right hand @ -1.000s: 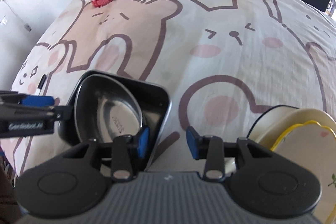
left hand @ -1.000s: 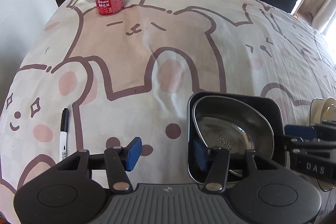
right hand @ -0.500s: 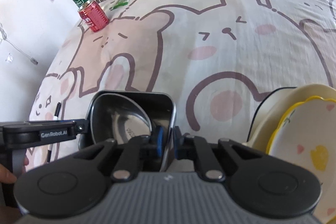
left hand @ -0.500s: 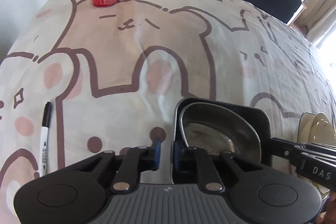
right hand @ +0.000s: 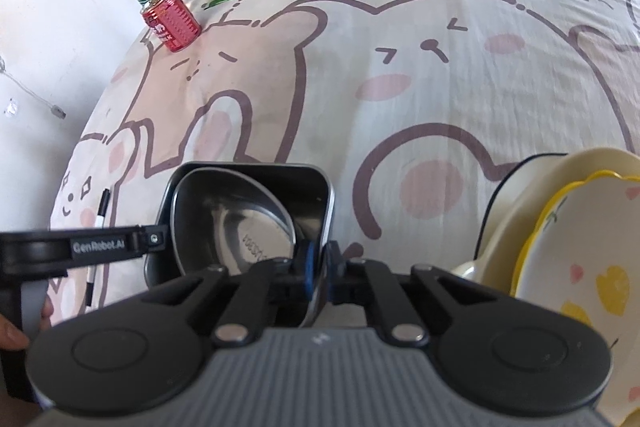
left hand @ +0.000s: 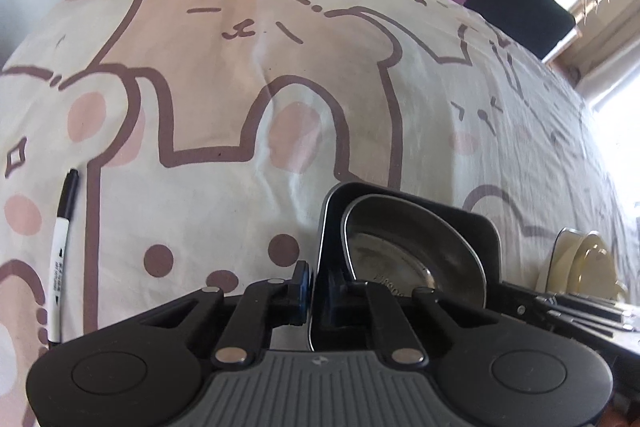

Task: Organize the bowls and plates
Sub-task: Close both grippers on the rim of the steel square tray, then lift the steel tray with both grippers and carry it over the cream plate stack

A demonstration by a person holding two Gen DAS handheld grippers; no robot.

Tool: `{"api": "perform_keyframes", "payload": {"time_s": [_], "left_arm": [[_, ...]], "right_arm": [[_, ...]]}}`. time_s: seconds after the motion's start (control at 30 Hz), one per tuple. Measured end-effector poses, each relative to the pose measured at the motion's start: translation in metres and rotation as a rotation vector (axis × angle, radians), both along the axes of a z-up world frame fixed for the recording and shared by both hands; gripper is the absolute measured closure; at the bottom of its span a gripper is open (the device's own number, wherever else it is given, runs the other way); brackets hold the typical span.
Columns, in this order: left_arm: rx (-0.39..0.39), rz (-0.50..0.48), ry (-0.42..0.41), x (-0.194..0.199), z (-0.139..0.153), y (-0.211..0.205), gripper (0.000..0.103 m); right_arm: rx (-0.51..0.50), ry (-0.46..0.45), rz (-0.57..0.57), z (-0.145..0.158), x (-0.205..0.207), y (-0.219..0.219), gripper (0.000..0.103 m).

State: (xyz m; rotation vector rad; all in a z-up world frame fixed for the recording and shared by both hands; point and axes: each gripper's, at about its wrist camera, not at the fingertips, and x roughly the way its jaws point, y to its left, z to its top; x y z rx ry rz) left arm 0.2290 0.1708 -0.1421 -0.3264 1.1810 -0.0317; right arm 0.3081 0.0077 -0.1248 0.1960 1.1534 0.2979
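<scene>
Both grippers, left (left hand: pixel 314 293) and right (right hand: pixel 319 269), have just closed from spread to pinching opposite walls of the black tray (right hand: pixel 326 205) holding my steel bowl (right hand: pixel 234 223); lift can follow.

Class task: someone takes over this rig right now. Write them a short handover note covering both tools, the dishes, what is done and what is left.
Left tool: shut on the left wall of the black square tray.
Right tool: shut on the tray's right wall.
Both have just closed.
Dishes: steel bowl sits tilted inside the tray; cream and yellow-rimmed plates are stacked to its right.
Done: two-handed grip on the tray.
Left: probably lift it, place it and tidy the plates.
</scene>
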Motion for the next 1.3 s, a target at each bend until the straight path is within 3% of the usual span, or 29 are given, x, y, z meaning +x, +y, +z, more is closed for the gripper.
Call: {"api": "perform_keyframes", "payload": {"time_s": [0.47, 0.83, 1.3], "left_arm": [[-0.104, 0.06, -0.038, -0.006, 0.005, 0.012, 0.094], [-0.11, 0.062, -0.045, -0.008, 0.007, 0.013, 0.094], [-0.195, 0.11, -0.194, -0.02, 0.045, 0.016, 0.094]], "right_arm": [[0.016, -0.009, -0.017, 0.004, 0.002, -0.007, 0.096], [-0.02, -0.029, 0.007, 0.004, 0.0, -0.005, 0.097], [0.07, -0.126, -0.017, 0.034, -0.001, -0.022, 0.097]]}}
